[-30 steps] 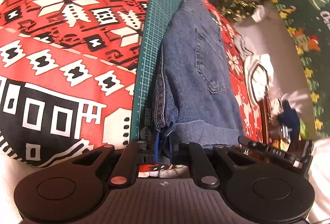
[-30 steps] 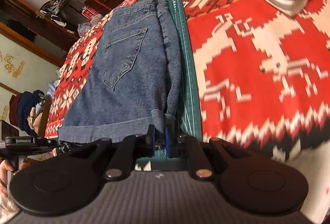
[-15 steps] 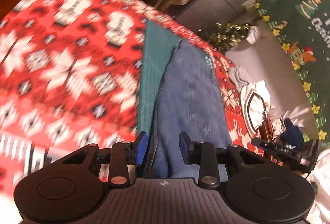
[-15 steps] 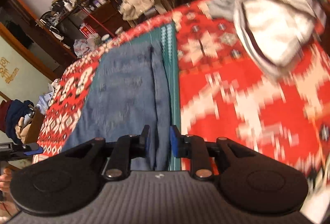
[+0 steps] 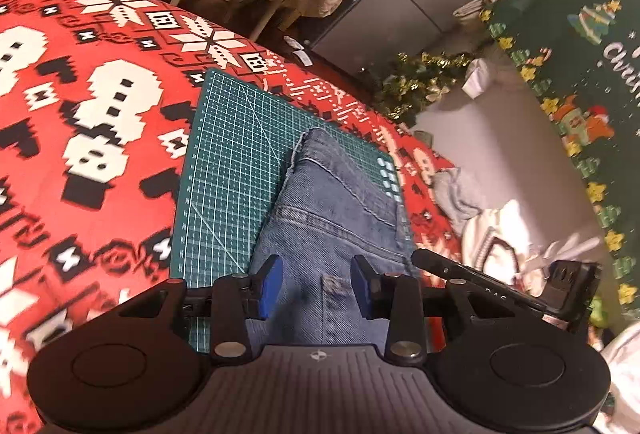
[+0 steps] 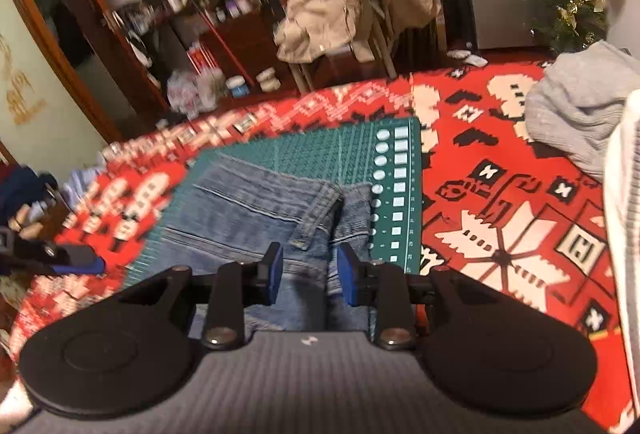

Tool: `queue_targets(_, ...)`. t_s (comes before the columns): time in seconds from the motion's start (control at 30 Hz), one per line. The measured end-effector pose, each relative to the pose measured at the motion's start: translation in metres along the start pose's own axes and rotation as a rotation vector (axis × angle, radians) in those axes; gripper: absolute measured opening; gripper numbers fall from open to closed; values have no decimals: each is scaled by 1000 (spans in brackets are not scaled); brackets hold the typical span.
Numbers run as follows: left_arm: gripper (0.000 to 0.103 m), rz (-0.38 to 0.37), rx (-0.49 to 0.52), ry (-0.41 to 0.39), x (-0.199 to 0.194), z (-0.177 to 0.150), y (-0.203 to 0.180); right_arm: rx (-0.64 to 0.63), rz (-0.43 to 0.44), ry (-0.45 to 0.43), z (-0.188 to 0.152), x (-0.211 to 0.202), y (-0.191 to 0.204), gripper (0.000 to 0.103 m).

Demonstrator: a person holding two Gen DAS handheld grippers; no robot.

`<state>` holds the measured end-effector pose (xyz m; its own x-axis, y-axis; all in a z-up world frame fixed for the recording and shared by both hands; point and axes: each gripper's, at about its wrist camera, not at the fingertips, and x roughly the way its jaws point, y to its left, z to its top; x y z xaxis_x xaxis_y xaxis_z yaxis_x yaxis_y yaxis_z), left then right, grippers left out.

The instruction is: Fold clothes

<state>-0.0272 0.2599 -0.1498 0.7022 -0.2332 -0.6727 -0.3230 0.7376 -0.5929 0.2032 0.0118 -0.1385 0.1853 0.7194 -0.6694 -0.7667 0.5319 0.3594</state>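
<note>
- Left tool (image 5: 316, 288): black linkage arms, blue pads, silver rivets, ribbed grey body with round black discs.
- Right tool (image 6: 307, 274): same black-and-blue build.

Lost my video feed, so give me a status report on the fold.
Left gripper and right gripper both open, jaws just opened, gripping nothing. Denim shorts lying folded on green cutting mat. Nothing in the way.
</note>
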Motion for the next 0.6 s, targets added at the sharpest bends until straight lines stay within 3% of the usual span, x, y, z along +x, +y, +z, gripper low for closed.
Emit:
queue_targets(0.07, 23, 22, 12, 18, 12, 2, 0, -3, -1, 18, 0, 12, -1, 32)
queue_targets(0.17, 22, 25, 11, 53, 27, 2, 5, -17, 8, 26, -2, 21, -1, 32)
queue_targets(0.3, 22, 15, 7, 46, 31, 2, 7, -99, -5, 20, -8, 25, 13, 8)
queue_targets(0.5, 20, -68, 36, 7, 11, 3, -13, -146, -11, -101, 4, -17, 38, 5)
queue_targets(0.6, 21, -49, 64, 10, 15, 3, -21, -223, -25, -126, 8, -31, 45, 5)
